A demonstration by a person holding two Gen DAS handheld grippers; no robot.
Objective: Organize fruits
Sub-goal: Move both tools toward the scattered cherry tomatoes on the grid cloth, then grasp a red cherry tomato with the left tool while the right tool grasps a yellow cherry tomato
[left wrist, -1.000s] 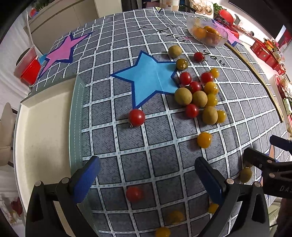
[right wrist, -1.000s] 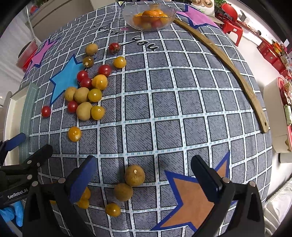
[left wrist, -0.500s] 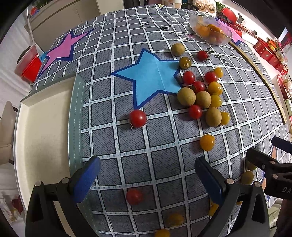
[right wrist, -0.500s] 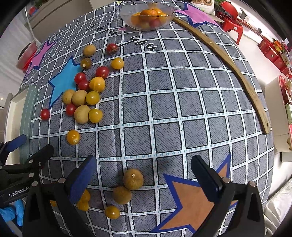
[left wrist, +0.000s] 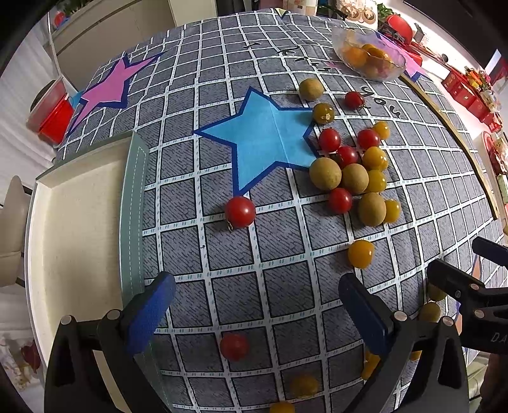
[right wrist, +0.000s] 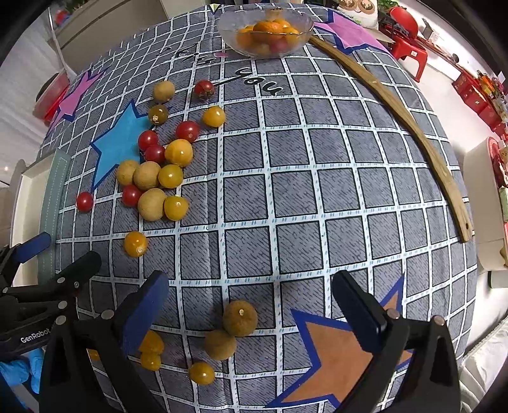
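Wide bare cloth across the middle and right of the surface (right wrist: 317, 190), nothing in the way. Packed cluster of fruits (right wrist: 155, 178) blocking the left side, one lone red tomato (left wrist: 240, 212) near the tray (left wrist: 73, 222). Between the right fingers (right wrist: 146, 311), two brown fruits (right wrist: 230, 330) touching. Glass bowl (right wrist: 265, 30) and wooden stick (right wrist: 412, 127) fencing the far edge.

A grey checked tablecloth (right wrist: 317, 178) carries scattered fruits (right wrist: 149, 178), a glass bowl (right wrist: 265, 30) and a wooden stick (right wrist: 412, 127)
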